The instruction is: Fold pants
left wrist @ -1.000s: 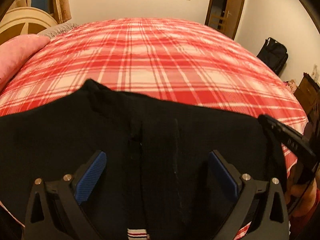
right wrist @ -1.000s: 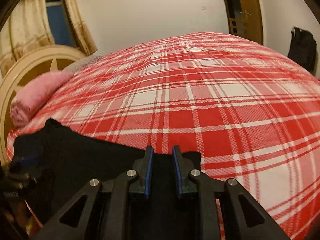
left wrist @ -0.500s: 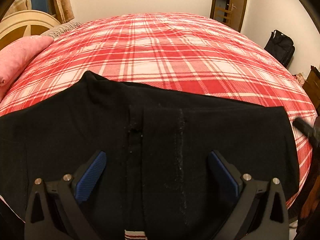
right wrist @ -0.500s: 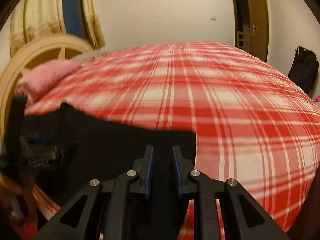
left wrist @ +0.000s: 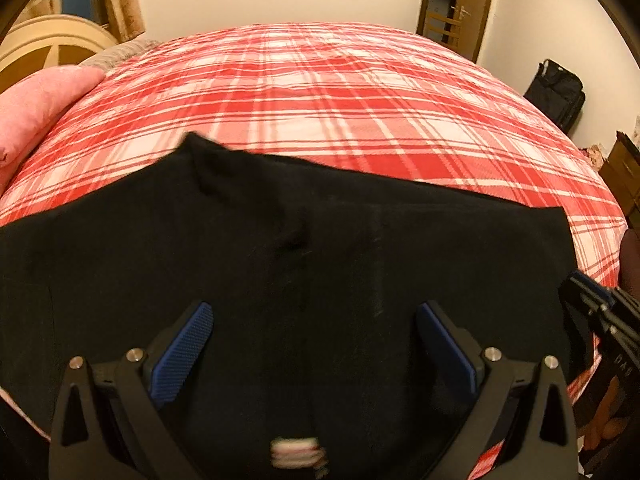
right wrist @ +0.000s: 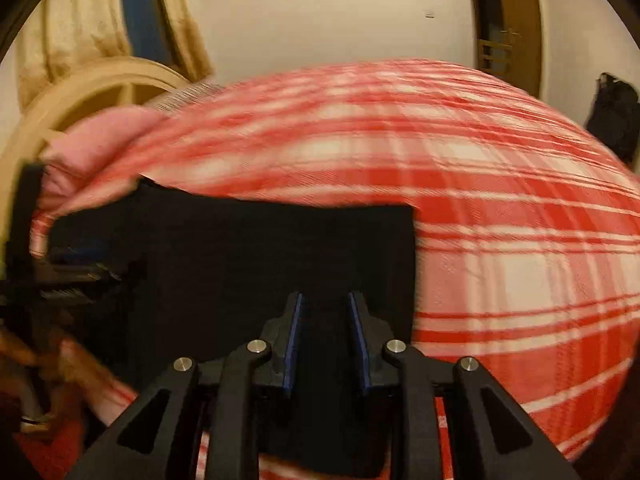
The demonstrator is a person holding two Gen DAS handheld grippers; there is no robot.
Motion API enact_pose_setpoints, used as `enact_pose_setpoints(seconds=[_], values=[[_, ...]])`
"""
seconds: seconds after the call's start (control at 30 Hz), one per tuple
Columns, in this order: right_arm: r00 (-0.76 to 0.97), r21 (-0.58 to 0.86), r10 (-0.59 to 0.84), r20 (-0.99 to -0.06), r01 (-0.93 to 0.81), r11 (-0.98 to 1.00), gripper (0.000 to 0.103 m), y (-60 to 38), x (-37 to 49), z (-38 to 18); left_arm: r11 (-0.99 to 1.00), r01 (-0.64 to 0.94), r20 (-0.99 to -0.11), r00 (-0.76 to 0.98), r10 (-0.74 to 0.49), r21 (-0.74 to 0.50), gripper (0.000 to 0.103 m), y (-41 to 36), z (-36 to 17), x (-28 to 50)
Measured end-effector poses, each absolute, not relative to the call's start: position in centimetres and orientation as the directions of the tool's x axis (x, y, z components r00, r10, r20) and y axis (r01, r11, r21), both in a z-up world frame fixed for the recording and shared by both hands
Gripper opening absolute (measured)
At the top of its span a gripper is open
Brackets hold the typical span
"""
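At far left a pink pillow [left wrist: 36, 104] lies against the headboard [left wrist: 48, 40]. The black pants [left wrist: 280, 272] lie spread across the near edge of the plaid bed [left wrist: 340, 92], their far edge straight, with wide bare cover beyond. The left gripper [left wrist: 312, 332] hangs over them, jaws wide apart, gripping nothing. The right gripper [right wrist: 323, 320] sits at the pants' right edge, jaws opening with black cloth between them. A second ago those jaws were narrower, and the right edge lay less squarely. A bag [left wrist: 556, 92] stands far right.
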State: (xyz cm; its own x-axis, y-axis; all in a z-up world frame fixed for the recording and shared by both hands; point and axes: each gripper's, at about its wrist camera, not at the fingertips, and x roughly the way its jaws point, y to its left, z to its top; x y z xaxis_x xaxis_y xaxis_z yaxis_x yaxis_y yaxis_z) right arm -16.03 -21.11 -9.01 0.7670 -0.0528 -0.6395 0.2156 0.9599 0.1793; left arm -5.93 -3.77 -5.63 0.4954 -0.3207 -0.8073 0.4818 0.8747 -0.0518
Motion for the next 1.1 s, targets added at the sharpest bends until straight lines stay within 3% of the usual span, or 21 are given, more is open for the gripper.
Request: enact_pose_setpoints(seconds=[0.1,0.23,0.33,0.8,0.87,0.97,1.1], values=[[0.785,0.175,0.056,-0.616,0.067,0.982,0.025,-17.6,-14.0,-7.8,0.895,0.438,-0.782,0.526,-0.334,-0.087,0.103,-0.8,-4.9,-5.8],[0.759,0.097,0.081,-0.646,-0.023,0.995,0.025,-13.2,-9.5,-8.6,0.931,0.352,-0.769,0.567,-0.295,-0.097,0.103,2.6,-4.6,-5.0],[0.738,0.091,0.089,-0.669,-0.038,0.995,0.028,-11.2,-6.9,-10.2,0.951,0.296,-0.768,0.588,-0.253,-0.086,0.103,4.7,-4.7,-4.5],[0.781,0.033,0.102,-0.616,-0.105,0.994,0.029,-7.0,-4.1,-10.5,0.981,0.172,-0.759,0.626,-0.18,-0.091,0.103,9.8,-5.3,-3.6],[0.755,0.085,0.152,-0.638,-0.127,0.988,0.029,-7.8,-3.6,-9.7,0.982,0.17,-0.754,0.633,-0.177,-0.087,0.103,10.1,-5.0,-3.7],[0.792,0.193,0.22,-0.57,-0.13,0.972,0.029,-9.1,-3.0,-6.8,0.984,0.165,-0.738,0.656,-0.159,-0.065,0.103,11.0,-4.6,-4.0],[0.776,0.083,0.195,-0.6,-0.182,0.98,0.029,-6.8,0.5,-5.4,0.989,0.135,-0.738,0.662,-0.131,-0.055,0.103,11.9,-4.8,-3.7]])
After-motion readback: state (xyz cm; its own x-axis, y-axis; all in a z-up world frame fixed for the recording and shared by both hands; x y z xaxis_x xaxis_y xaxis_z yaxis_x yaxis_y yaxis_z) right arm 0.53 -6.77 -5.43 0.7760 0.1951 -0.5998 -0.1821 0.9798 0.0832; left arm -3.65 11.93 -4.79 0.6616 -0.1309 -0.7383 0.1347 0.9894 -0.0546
